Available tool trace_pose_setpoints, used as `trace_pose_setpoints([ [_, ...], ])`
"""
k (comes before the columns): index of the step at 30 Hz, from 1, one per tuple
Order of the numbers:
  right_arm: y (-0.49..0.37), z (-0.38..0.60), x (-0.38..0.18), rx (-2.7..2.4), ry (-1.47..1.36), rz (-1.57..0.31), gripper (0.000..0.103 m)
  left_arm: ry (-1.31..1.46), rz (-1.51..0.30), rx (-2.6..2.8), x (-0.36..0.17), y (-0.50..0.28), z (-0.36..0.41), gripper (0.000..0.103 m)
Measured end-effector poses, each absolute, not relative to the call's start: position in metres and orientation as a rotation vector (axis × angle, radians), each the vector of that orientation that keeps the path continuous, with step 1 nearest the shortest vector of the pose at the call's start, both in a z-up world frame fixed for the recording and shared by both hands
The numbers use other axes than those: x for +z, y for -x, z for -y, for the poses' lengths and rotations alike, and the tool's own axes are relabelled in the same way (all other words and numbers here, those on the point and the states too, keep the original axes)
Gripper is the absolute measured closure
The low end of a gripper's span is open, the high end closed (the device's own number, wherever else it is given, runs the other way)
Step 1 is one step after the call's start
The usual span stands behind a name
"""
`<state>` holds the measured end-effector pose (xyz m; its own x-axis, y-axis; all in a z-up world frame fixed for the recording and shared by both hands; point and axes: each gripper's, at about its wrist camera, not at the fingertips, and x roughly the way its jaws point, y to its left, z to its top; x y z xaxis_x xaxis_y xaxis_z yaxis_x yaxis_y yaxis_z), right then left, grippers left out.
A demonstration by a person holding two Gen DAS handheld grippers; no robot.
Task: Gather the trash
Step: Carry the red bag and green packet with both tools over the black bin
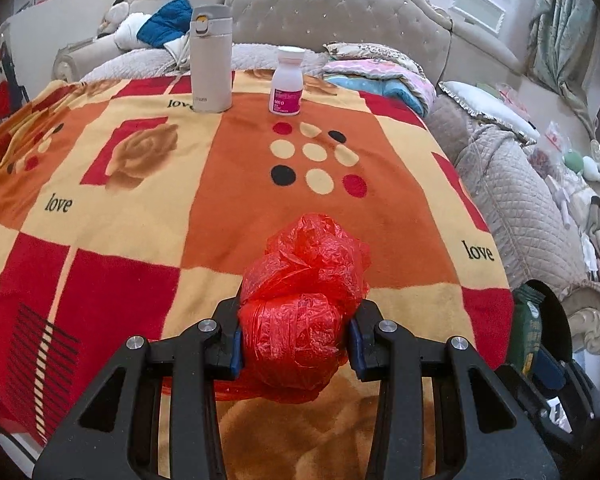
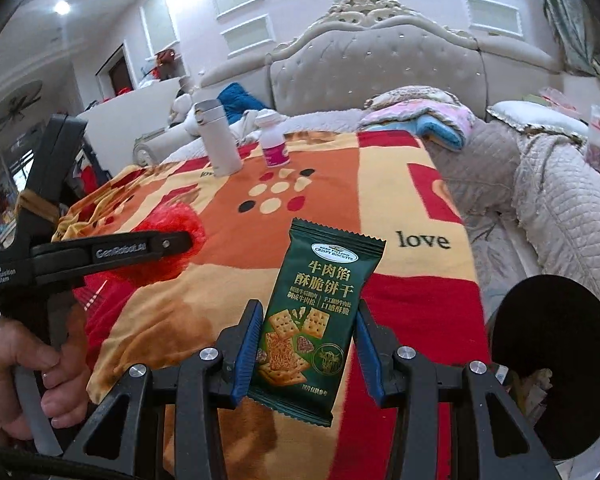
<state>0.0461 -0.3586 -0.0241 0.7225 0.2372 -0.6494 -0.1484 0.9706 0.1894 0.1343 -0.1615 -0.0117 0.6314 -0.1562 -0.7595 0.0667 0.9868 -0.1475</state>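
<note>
My left gripper point(image 1: 296, 344) is shut on a crumpled red plastic bag point(image 1: 304, 304) and holds it just above the patterned blanket point(image 1: 132, 216). In the right wrist view the left gripper point(image 2: 180, 242) shows at the left with the red bag point(image 2: 180, 220) at its tips. My right gripper point(image 2: 306, 352) is shut on a dark green biscuit packet point(image 2: 316, 320), held upright above the blanket point(image 2: 400, 200). The packet also shows at the right edge of the left wrist view point(image 1: 530, 328).
A white thermos point(image 1: 211, 58) and a white pill bottle with a pink label point(image 1: 286, 82) stand at the blanket's far edge. A black bin point(image 2: 556, 364) opens at the right, beside the blanket edge. Folded quilts point(image 1: 380, 76) and a tufted headboard point(image 1: 332, 12) lie behind.
</note>
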Motion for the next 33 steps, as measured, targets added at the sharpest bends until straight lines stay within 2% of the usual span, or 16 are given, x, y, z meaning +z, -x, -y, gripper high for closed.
trace_pose_setpoints([
  [33, -0.01, 0.454, -0.008, -0.13, -0.275, -0.63, 0.06, 0.023, -0.839, -0.124, -0.005, -0.126, 0.175, 0.066],
])
